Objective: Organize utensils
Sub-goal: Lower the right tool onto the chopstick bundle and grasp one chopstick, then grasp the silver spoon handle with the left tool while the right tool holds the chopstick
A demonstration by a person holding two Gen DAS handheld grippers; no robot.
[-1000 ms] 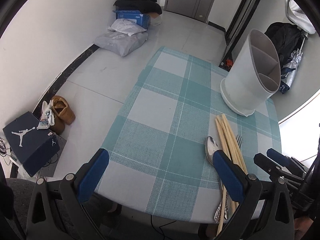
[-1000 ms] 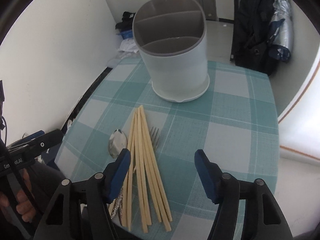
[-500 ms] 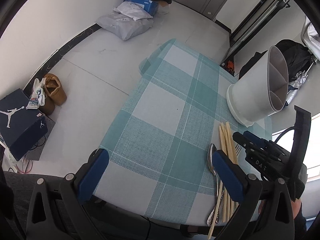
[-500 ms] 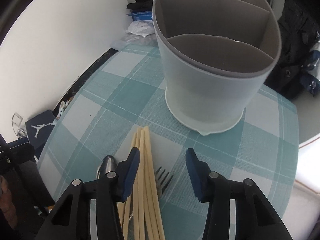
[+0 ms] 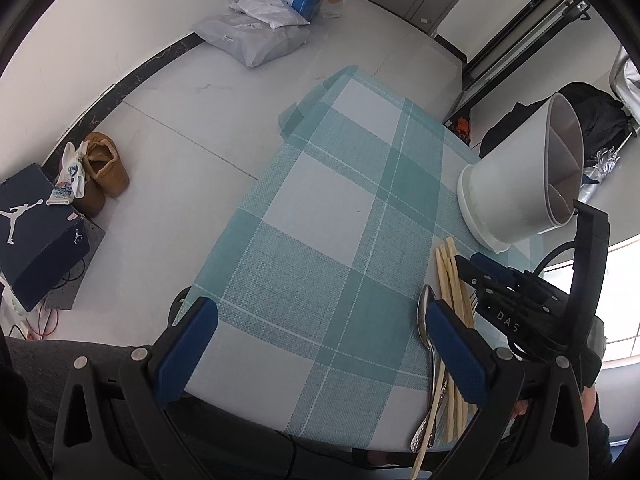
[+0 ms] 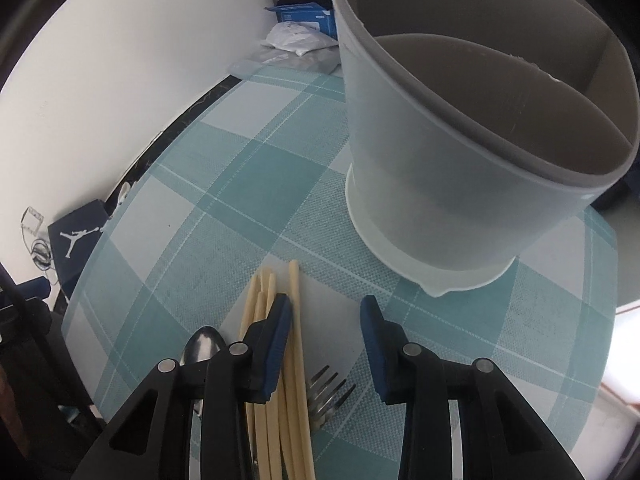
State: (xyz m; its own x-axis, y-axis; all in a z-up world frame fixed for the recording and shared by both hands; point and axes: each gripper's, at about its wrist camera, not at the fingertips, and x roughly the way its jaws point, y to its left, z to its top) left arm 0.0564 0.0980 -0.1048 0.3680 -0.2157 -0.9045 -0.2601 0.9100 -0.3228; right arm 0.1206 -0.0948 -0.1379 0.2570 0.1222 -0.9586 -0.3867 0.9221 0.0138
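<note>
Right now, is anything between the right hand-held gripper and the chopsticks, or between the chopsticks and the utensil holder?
Nothing visible. The right hand-held gripper is open directly over the chopsticks, with the fork beside them. Only bare checked tablecloth lies between the chopstick tips and the utensil holder.

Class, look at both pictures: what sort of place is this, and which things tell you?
Probably a lived-in room at home, not a kitchen: a table under a teal checked cloth, tan shoes beside a navy shoebox on the tiled floor, and grey parcel bags by the wall.
</note>
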